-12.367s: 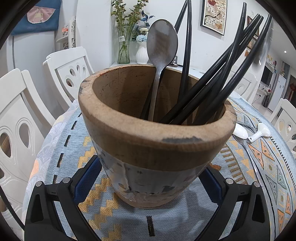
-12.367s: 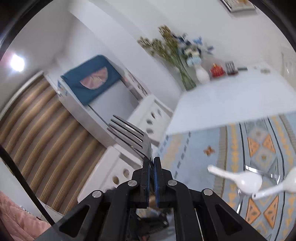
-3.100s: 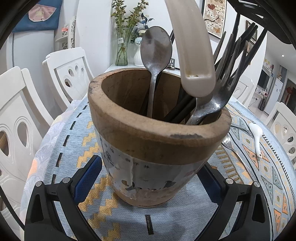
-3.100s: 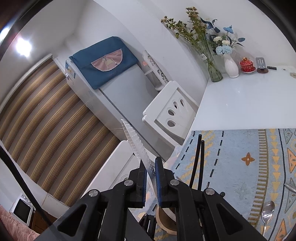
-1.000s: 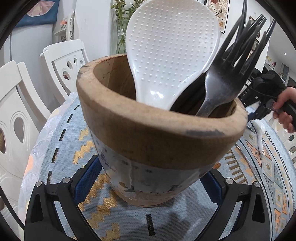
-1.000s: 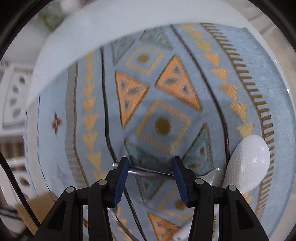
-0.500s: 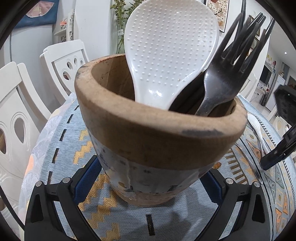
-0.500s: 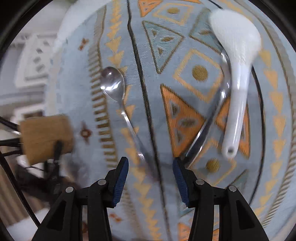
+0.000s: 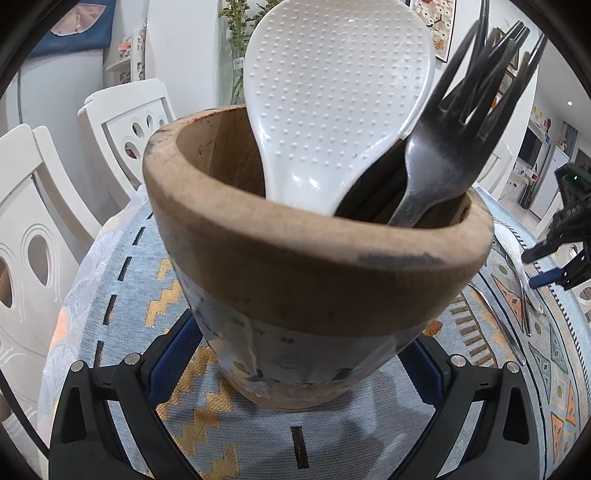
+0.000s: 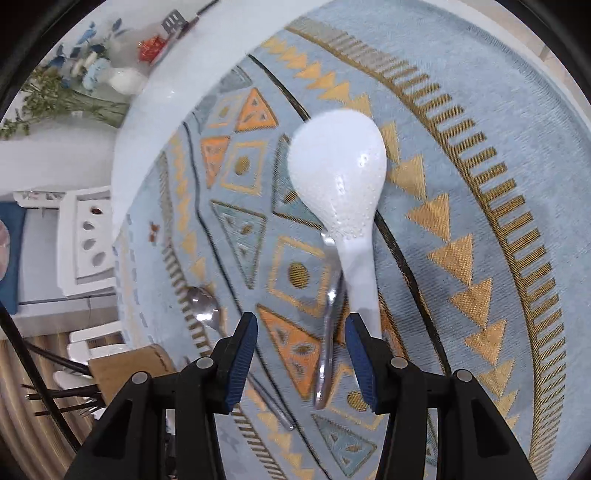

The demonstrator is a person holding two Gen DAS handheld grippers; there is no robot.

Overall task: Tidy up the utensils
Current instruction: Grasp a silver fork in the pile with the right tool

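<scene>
left gripper [image 9: 295,373] clamped on wooden holder [image 9: 314,258], frame centre | right gripper [image 10: 301,354] jaws open, empty, above white rice spoon [image 10: 343,206] mid-frame | risk: metal utensil [image 10: 327,332], probably touching its handle, gets pinched too

Patterned blue tablecloth [image 10: 461,155] with orange and gold triangles, spread over white table [image 10: 155,92]. White chairs [image 9: 125,122] alongside. Vases with flowers [image 10: 122,79] at far edge; framed picture [image 9: 436,33] on wall.
</scene>
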